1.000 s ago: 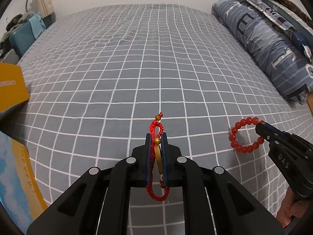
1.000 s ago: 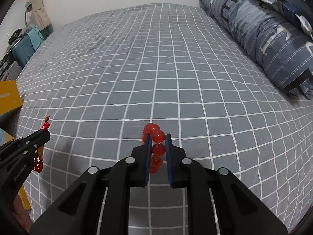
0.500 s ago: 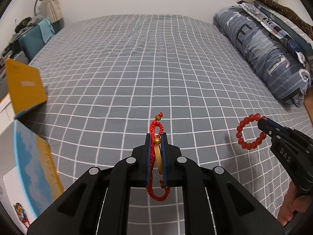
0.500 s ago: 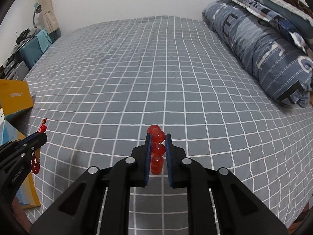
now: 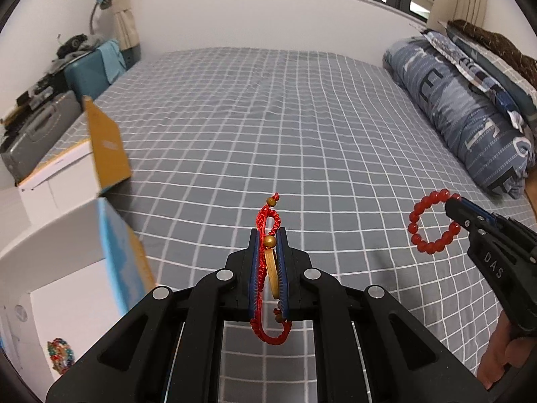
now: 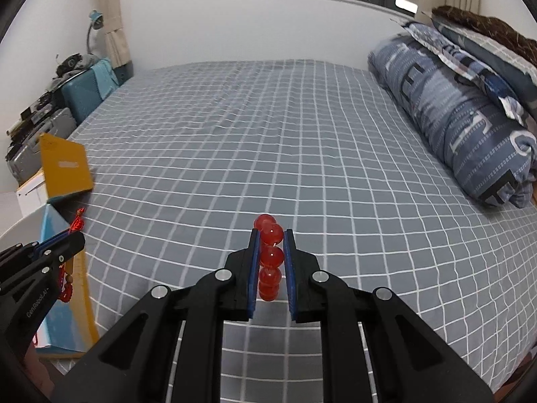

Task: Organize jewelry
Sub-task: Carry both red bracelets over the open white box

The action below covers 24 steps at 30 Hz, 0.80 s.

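Note:
My left gripper [image 5: 267, 235] is shut on a red cord bracelet [image 5: 265, 268] with wooden beads and a round wooden charm, held above the bed. It also shows at the left of the right wrist view [image 6: 72, 240], the cord [image 6: 67, 285] dangling. My right gripper [image 6: 271, 235] is shut on a red bead bracelet [image 6: 269, 258]. In the left wrist view that gripper [image 5: 453, 203] holds the bead ring [image 5: 433, 221] upright at the right. An open white box [image 5: 60, 302] with a blue and yellow flap stands at the left, with a multicoloured bead piece [image 5: 59, 359] inside.
The bed [image 5: 285, 117] has a grey checked sheet. A second white box with a yellow flap [image 5: 104, 147] stands behind the first. A rolled blue duvet [image 5: 463, 114] lies along the right edge. Suitcases [image 5: 84, 74] and clutter line the left wall.
Both grippers have risen and tilted up with their bracelets still held, so the wall and window now show. The boxes at the left have come further into view.

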Each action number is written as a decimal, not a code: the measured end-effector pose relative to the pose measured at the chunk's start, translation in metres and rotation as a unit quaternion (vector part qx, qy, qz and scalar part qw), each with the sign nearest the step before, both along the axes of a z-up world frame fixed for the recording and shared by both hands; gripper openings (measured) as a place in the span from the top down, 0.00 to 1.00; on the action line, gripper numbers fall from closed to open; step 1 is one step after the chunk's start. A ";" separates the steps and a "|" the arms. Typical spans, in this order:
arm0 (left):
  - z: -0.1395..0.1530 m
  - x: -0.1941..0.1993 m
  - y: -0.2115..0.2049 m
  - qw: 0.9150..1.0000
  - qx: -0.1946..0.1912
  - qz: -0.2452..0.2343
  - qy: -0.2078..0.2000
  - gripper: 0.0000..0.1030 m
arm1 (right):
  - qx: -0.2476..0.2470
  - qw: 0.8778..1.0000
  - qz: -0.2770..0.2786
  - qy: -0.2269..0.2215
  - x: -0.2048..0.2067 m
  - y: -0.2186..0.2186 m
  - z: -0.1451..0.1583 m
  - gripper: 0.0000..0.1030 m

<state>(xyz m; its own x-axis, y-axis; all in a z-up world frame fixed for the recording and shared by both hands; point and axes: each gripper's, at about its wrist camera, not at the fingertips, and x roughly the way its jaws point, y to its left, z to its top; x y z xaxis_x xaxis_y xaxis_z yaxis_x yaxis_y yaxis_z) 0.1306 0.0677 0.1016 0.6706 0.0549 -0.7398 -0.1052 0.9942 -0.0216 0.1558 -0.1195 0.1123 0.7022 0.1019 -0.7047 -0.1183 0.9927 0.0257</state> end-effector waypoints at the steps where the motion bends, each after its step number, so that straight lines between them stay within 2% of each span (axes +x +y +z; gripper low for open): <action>1: 0.003 -0.005 0.004 1.000 0.003 0.004 -0.004 0.91 | 0.001 1.000 0.003 -0.002 -0.002 0.004 0.001 0.88; 11: 0.018 -0.042 0.048 0.999 0.016 0.036 -0.015 0.91 | 0.000 0.998 0.058 -0.025 -0.026 0.072 0.017 0.88; 24: 0.036 -0.083 0.123 0.994 0.023 0.105 -0.029 0.91 | 0.013 0.990 0.127 -0.057 -0.052 0.165 0.037 0.88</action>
